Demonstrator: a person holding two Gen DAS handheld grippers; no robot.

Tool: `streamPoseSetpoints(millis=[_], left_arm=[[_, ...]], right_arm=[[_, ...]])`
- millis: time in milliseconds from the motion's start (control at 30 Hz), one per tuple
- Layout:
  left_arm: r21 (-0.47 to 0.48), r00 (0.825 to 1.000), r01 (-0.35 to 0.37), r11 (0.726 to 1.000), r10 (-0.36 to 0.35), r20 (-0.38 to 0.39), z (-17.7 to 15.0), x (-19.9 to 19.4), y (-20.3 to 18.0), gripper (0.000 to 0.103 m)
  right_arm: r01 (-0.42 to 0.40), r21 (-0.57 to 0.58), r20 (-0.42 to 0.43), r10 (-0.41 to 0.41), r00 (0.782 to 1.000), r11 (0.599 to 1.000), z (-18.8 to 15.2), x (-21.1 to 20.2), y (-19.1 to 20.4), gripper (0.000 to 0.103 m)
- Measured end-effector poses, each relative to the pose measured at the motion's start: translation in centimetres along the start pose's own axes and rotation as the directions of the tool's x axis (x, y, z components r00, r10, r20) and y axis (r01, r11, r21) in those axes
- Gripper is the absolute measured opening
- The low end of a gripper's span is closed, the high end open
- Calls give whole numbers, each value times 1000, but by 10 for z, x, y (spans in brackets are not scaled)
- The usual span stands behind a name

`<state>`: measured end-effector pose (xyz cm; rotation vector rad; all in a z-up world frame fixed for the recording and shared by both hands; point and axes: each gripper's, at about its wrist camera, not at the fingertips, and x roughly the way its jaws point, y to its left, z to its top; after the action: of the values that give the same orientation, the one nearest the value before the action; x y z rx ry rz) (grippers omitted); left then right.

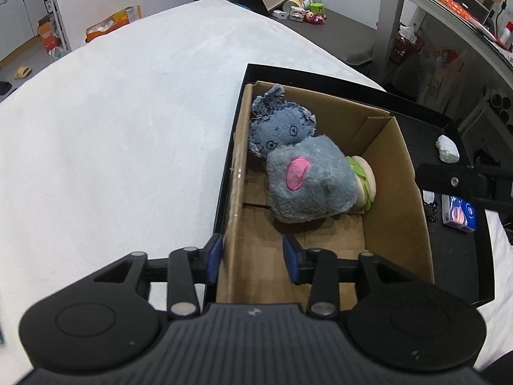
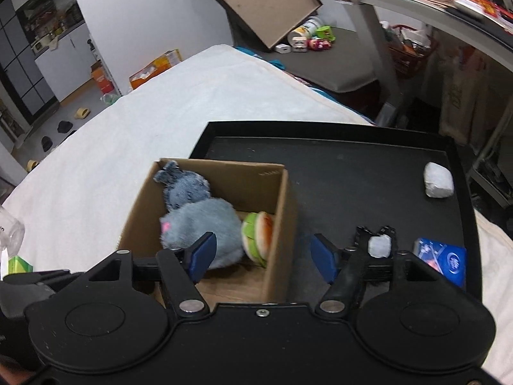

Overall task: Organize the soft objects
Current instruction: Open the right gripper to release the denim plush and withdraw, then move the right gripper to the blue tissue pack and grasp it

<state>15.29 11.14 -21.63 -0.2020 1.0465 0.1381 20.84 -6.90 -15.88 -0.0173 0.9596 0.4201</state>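
A cardboard box (image 1: 400, 173) (image 2: 282, 199) stands in a black tray (image 1: 455, 128) (image 2: 352, 166). In it lie a denim animal toy (image 1: 279, 125) (image 2: 186, 187), a grey fluffy plush with a pink patch (image 1: 311, 183) (image 2: 205, 224) and a plush burger (image 1: 365, 176) (image 2: 258, 234). My left gripper (image 1: 253, 258) is open, its fingers either side of the box's left wall. My right gripper (image 2: 264, 256) is open and empty above the box's right wall.
On the tray lie a white lump (image 2: 438, 179) (image 1: 447, 149), a blue packet (image 2: 444, 260) (image 1: 460, 213), and a small white piece on a black clip (image 2: 380, 243). The tray rests on a white cloth-covered surface (image 1: 112, 134). A plastic bottle (image 2: 9, 234) stands at the far left.
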Motion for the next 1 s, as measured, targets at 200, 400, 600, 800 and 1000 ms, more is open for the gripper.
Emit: streamPoseSetpoints(millis=[200, 400, 600, 800, 1000], left_arm=[[37, 999, -44, 998, 44, 3, -1, -1, -14, 59], [58, 997, -76, 995, 76, -5, -2, 3, -24, 72], [78, 994, -107, 991, 108, -6, -1, 7, -31, 81], [97, 992, -126, 987, 127, -8, 0, 13, -41, 81], [108, 989, -147, 983, 149, -11, 1, 18, -47, 82]], right_arm=[[11, 24, 8, -11, 1000, 1000, -11, -5, -21, 79], [24, 44, 21, -25, 999, 999, -24, -7, -44, 83], [35, 77, 11, -36, 999, 996, -37, -2, -68, 83], [42, 101, 16, -44, 999, 994, -46, 4, -90, 83], [57, 123, 20, -60, 998, 991, -53, 10, -111, 83]])
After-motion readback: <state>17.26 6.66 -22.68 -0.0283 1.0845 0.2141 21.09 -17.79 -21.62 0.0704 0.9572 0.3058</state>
